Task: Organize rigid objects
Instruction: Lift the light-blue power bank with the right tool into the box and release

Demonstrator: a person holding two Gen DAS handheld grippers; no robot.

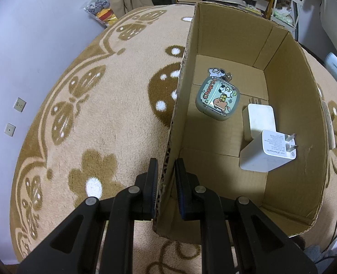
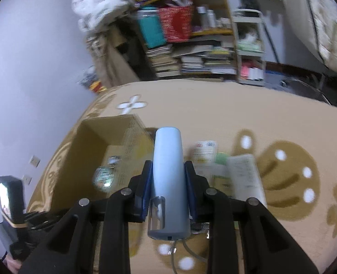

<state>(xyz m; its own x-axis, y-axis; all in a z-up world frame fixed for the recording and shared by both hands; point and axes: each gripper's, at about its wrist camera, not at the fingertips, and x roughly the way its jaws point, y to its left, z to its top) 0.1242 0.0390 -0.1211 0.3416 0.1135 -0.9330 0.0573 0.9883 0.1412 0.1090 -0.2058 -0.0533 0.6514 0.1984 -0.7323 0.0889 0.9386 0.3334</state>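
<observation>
I am working over a beige rug [image 1: 113, 123] patterned with brown flowers and butterflies, which is covering the floor in both views. On it is sitting an open cardboard box [image 1: 289, 105], and my left tongs [image 1: 166, 178] are closing on its left wall near the near corner, one finger outside and one inside, both pressing the cardboard edge. Inside the box, a white charger [image 1: 264, 155] with its prongs pointing right is lying near the right wall, touching a second white block [image 1: 260, 119] just beyond it. Farther in and to the left, a cartoon-printed earbud case [image 1: 216, 98] with a keyring charm is resting on the box floor, apart from the chargers.

My right tongs [image 2: 168, 182] are gripping a pale blue cylindrical device [image 2: 168, 173], clamped snugly between both pads and sticking out forward, held above the rug. In this blurred view the cardboard box [image 2: 88, 150] is lying to the left, and some printed paper packets [image 2: 241, 173] are lying on the rug to the right.
</observation>
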